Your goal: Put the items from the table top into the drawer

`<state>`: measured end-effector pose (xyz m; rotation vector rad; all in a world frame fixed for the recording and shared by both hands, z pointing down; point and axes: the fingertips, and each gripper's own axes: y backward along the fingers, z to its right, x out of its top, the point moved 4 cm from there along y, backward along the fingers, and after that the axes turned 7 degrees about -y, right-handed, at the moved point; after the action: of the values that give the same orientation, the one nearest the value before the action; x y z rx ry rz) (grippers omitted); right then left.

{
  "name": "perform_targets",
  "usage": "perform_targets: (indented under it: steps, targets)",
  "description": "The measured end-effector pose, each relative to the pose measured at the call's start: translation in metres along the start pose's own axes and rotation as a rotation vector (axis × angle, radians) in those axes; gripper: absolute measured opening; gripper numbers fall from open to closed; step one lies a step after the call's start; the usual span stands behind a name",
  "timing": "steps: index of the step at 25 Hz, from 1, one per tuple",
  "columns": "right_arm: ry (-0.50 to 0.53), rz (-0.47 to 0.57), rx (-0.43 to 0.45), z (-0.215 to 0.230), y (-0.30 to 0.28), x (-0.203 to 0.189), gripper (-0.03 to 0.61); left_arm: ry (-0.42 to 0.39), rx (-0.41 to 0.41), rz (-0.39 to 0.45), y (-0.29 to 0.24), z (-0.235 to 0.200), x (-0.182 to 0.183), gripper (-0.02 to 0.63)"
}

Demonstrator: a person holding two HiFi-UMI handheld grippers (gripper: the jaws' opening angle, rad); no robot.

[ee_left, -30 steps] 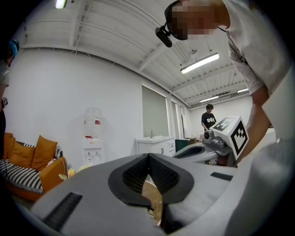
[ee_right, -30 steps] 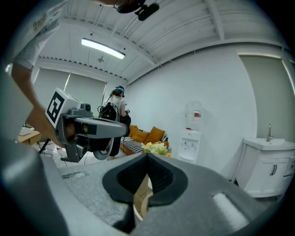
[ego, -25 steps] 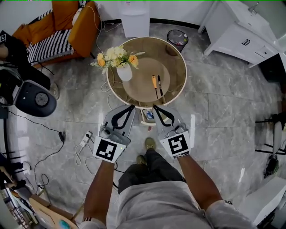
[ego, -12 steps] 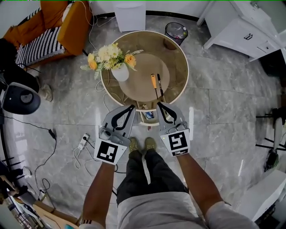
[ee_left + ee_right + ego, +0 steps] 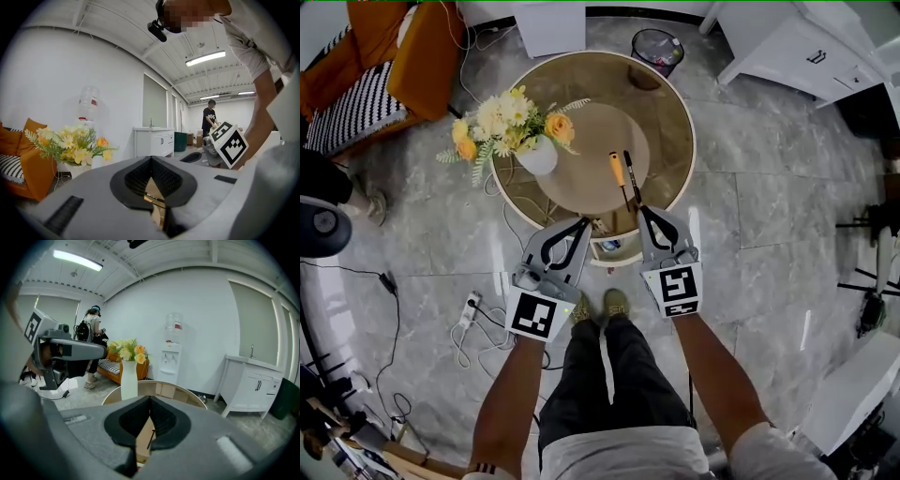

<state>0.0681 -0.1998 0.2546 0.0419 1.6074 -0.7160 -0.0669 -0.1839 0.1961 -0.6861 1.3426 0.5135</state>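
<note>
On the round glass-topped table lie an orange-handled screwdriver and a thin black tool side by side, close to the front rim. Under that rim a small drawer stands open with something blue inside. My left gripper is shut and empty, its tip just left of the drawer. My right gripper is shut and empty too, its tip at the table's rim just below the black tool. Through the right gripper's cutout the black tool shows; the left gripper frames the orange handle.
A white vase of yellow flowers stands on the table's left side. An orange sofa, a waste bin and a white cabinet ring the table. A power strip and cables lie on the floor at the left.
Both grippers have sunk and moved forward toward the table's front edge. The right tip now reaches the rim by the tools, and the left tip sits beside the drawer.
</note>
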Motion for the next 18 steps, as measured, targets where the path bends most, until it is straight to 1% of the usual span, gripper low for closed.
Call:
perform_targets:
  steps: [5,12,18]
  targets:
    - [0.001,-0.043,-0.018,0.013,-0.028,-0.028,0.003,0.024,-0.025,-0.015,-0.023,-0.005,-0.029,0.000]
    - [-0.019,-0.128,-0.041,0.033,-0.067,-0.067,0.038,0.013,-0.066,-0.033,-0.049,-0.012,-0.062,0.000]
    - [-0.021,-0.215,-0.044,0.040,-0.095,-0.100,0.067,0.013,-0.086,-0.047,-0.060,-0.018,-0.087,0.000]
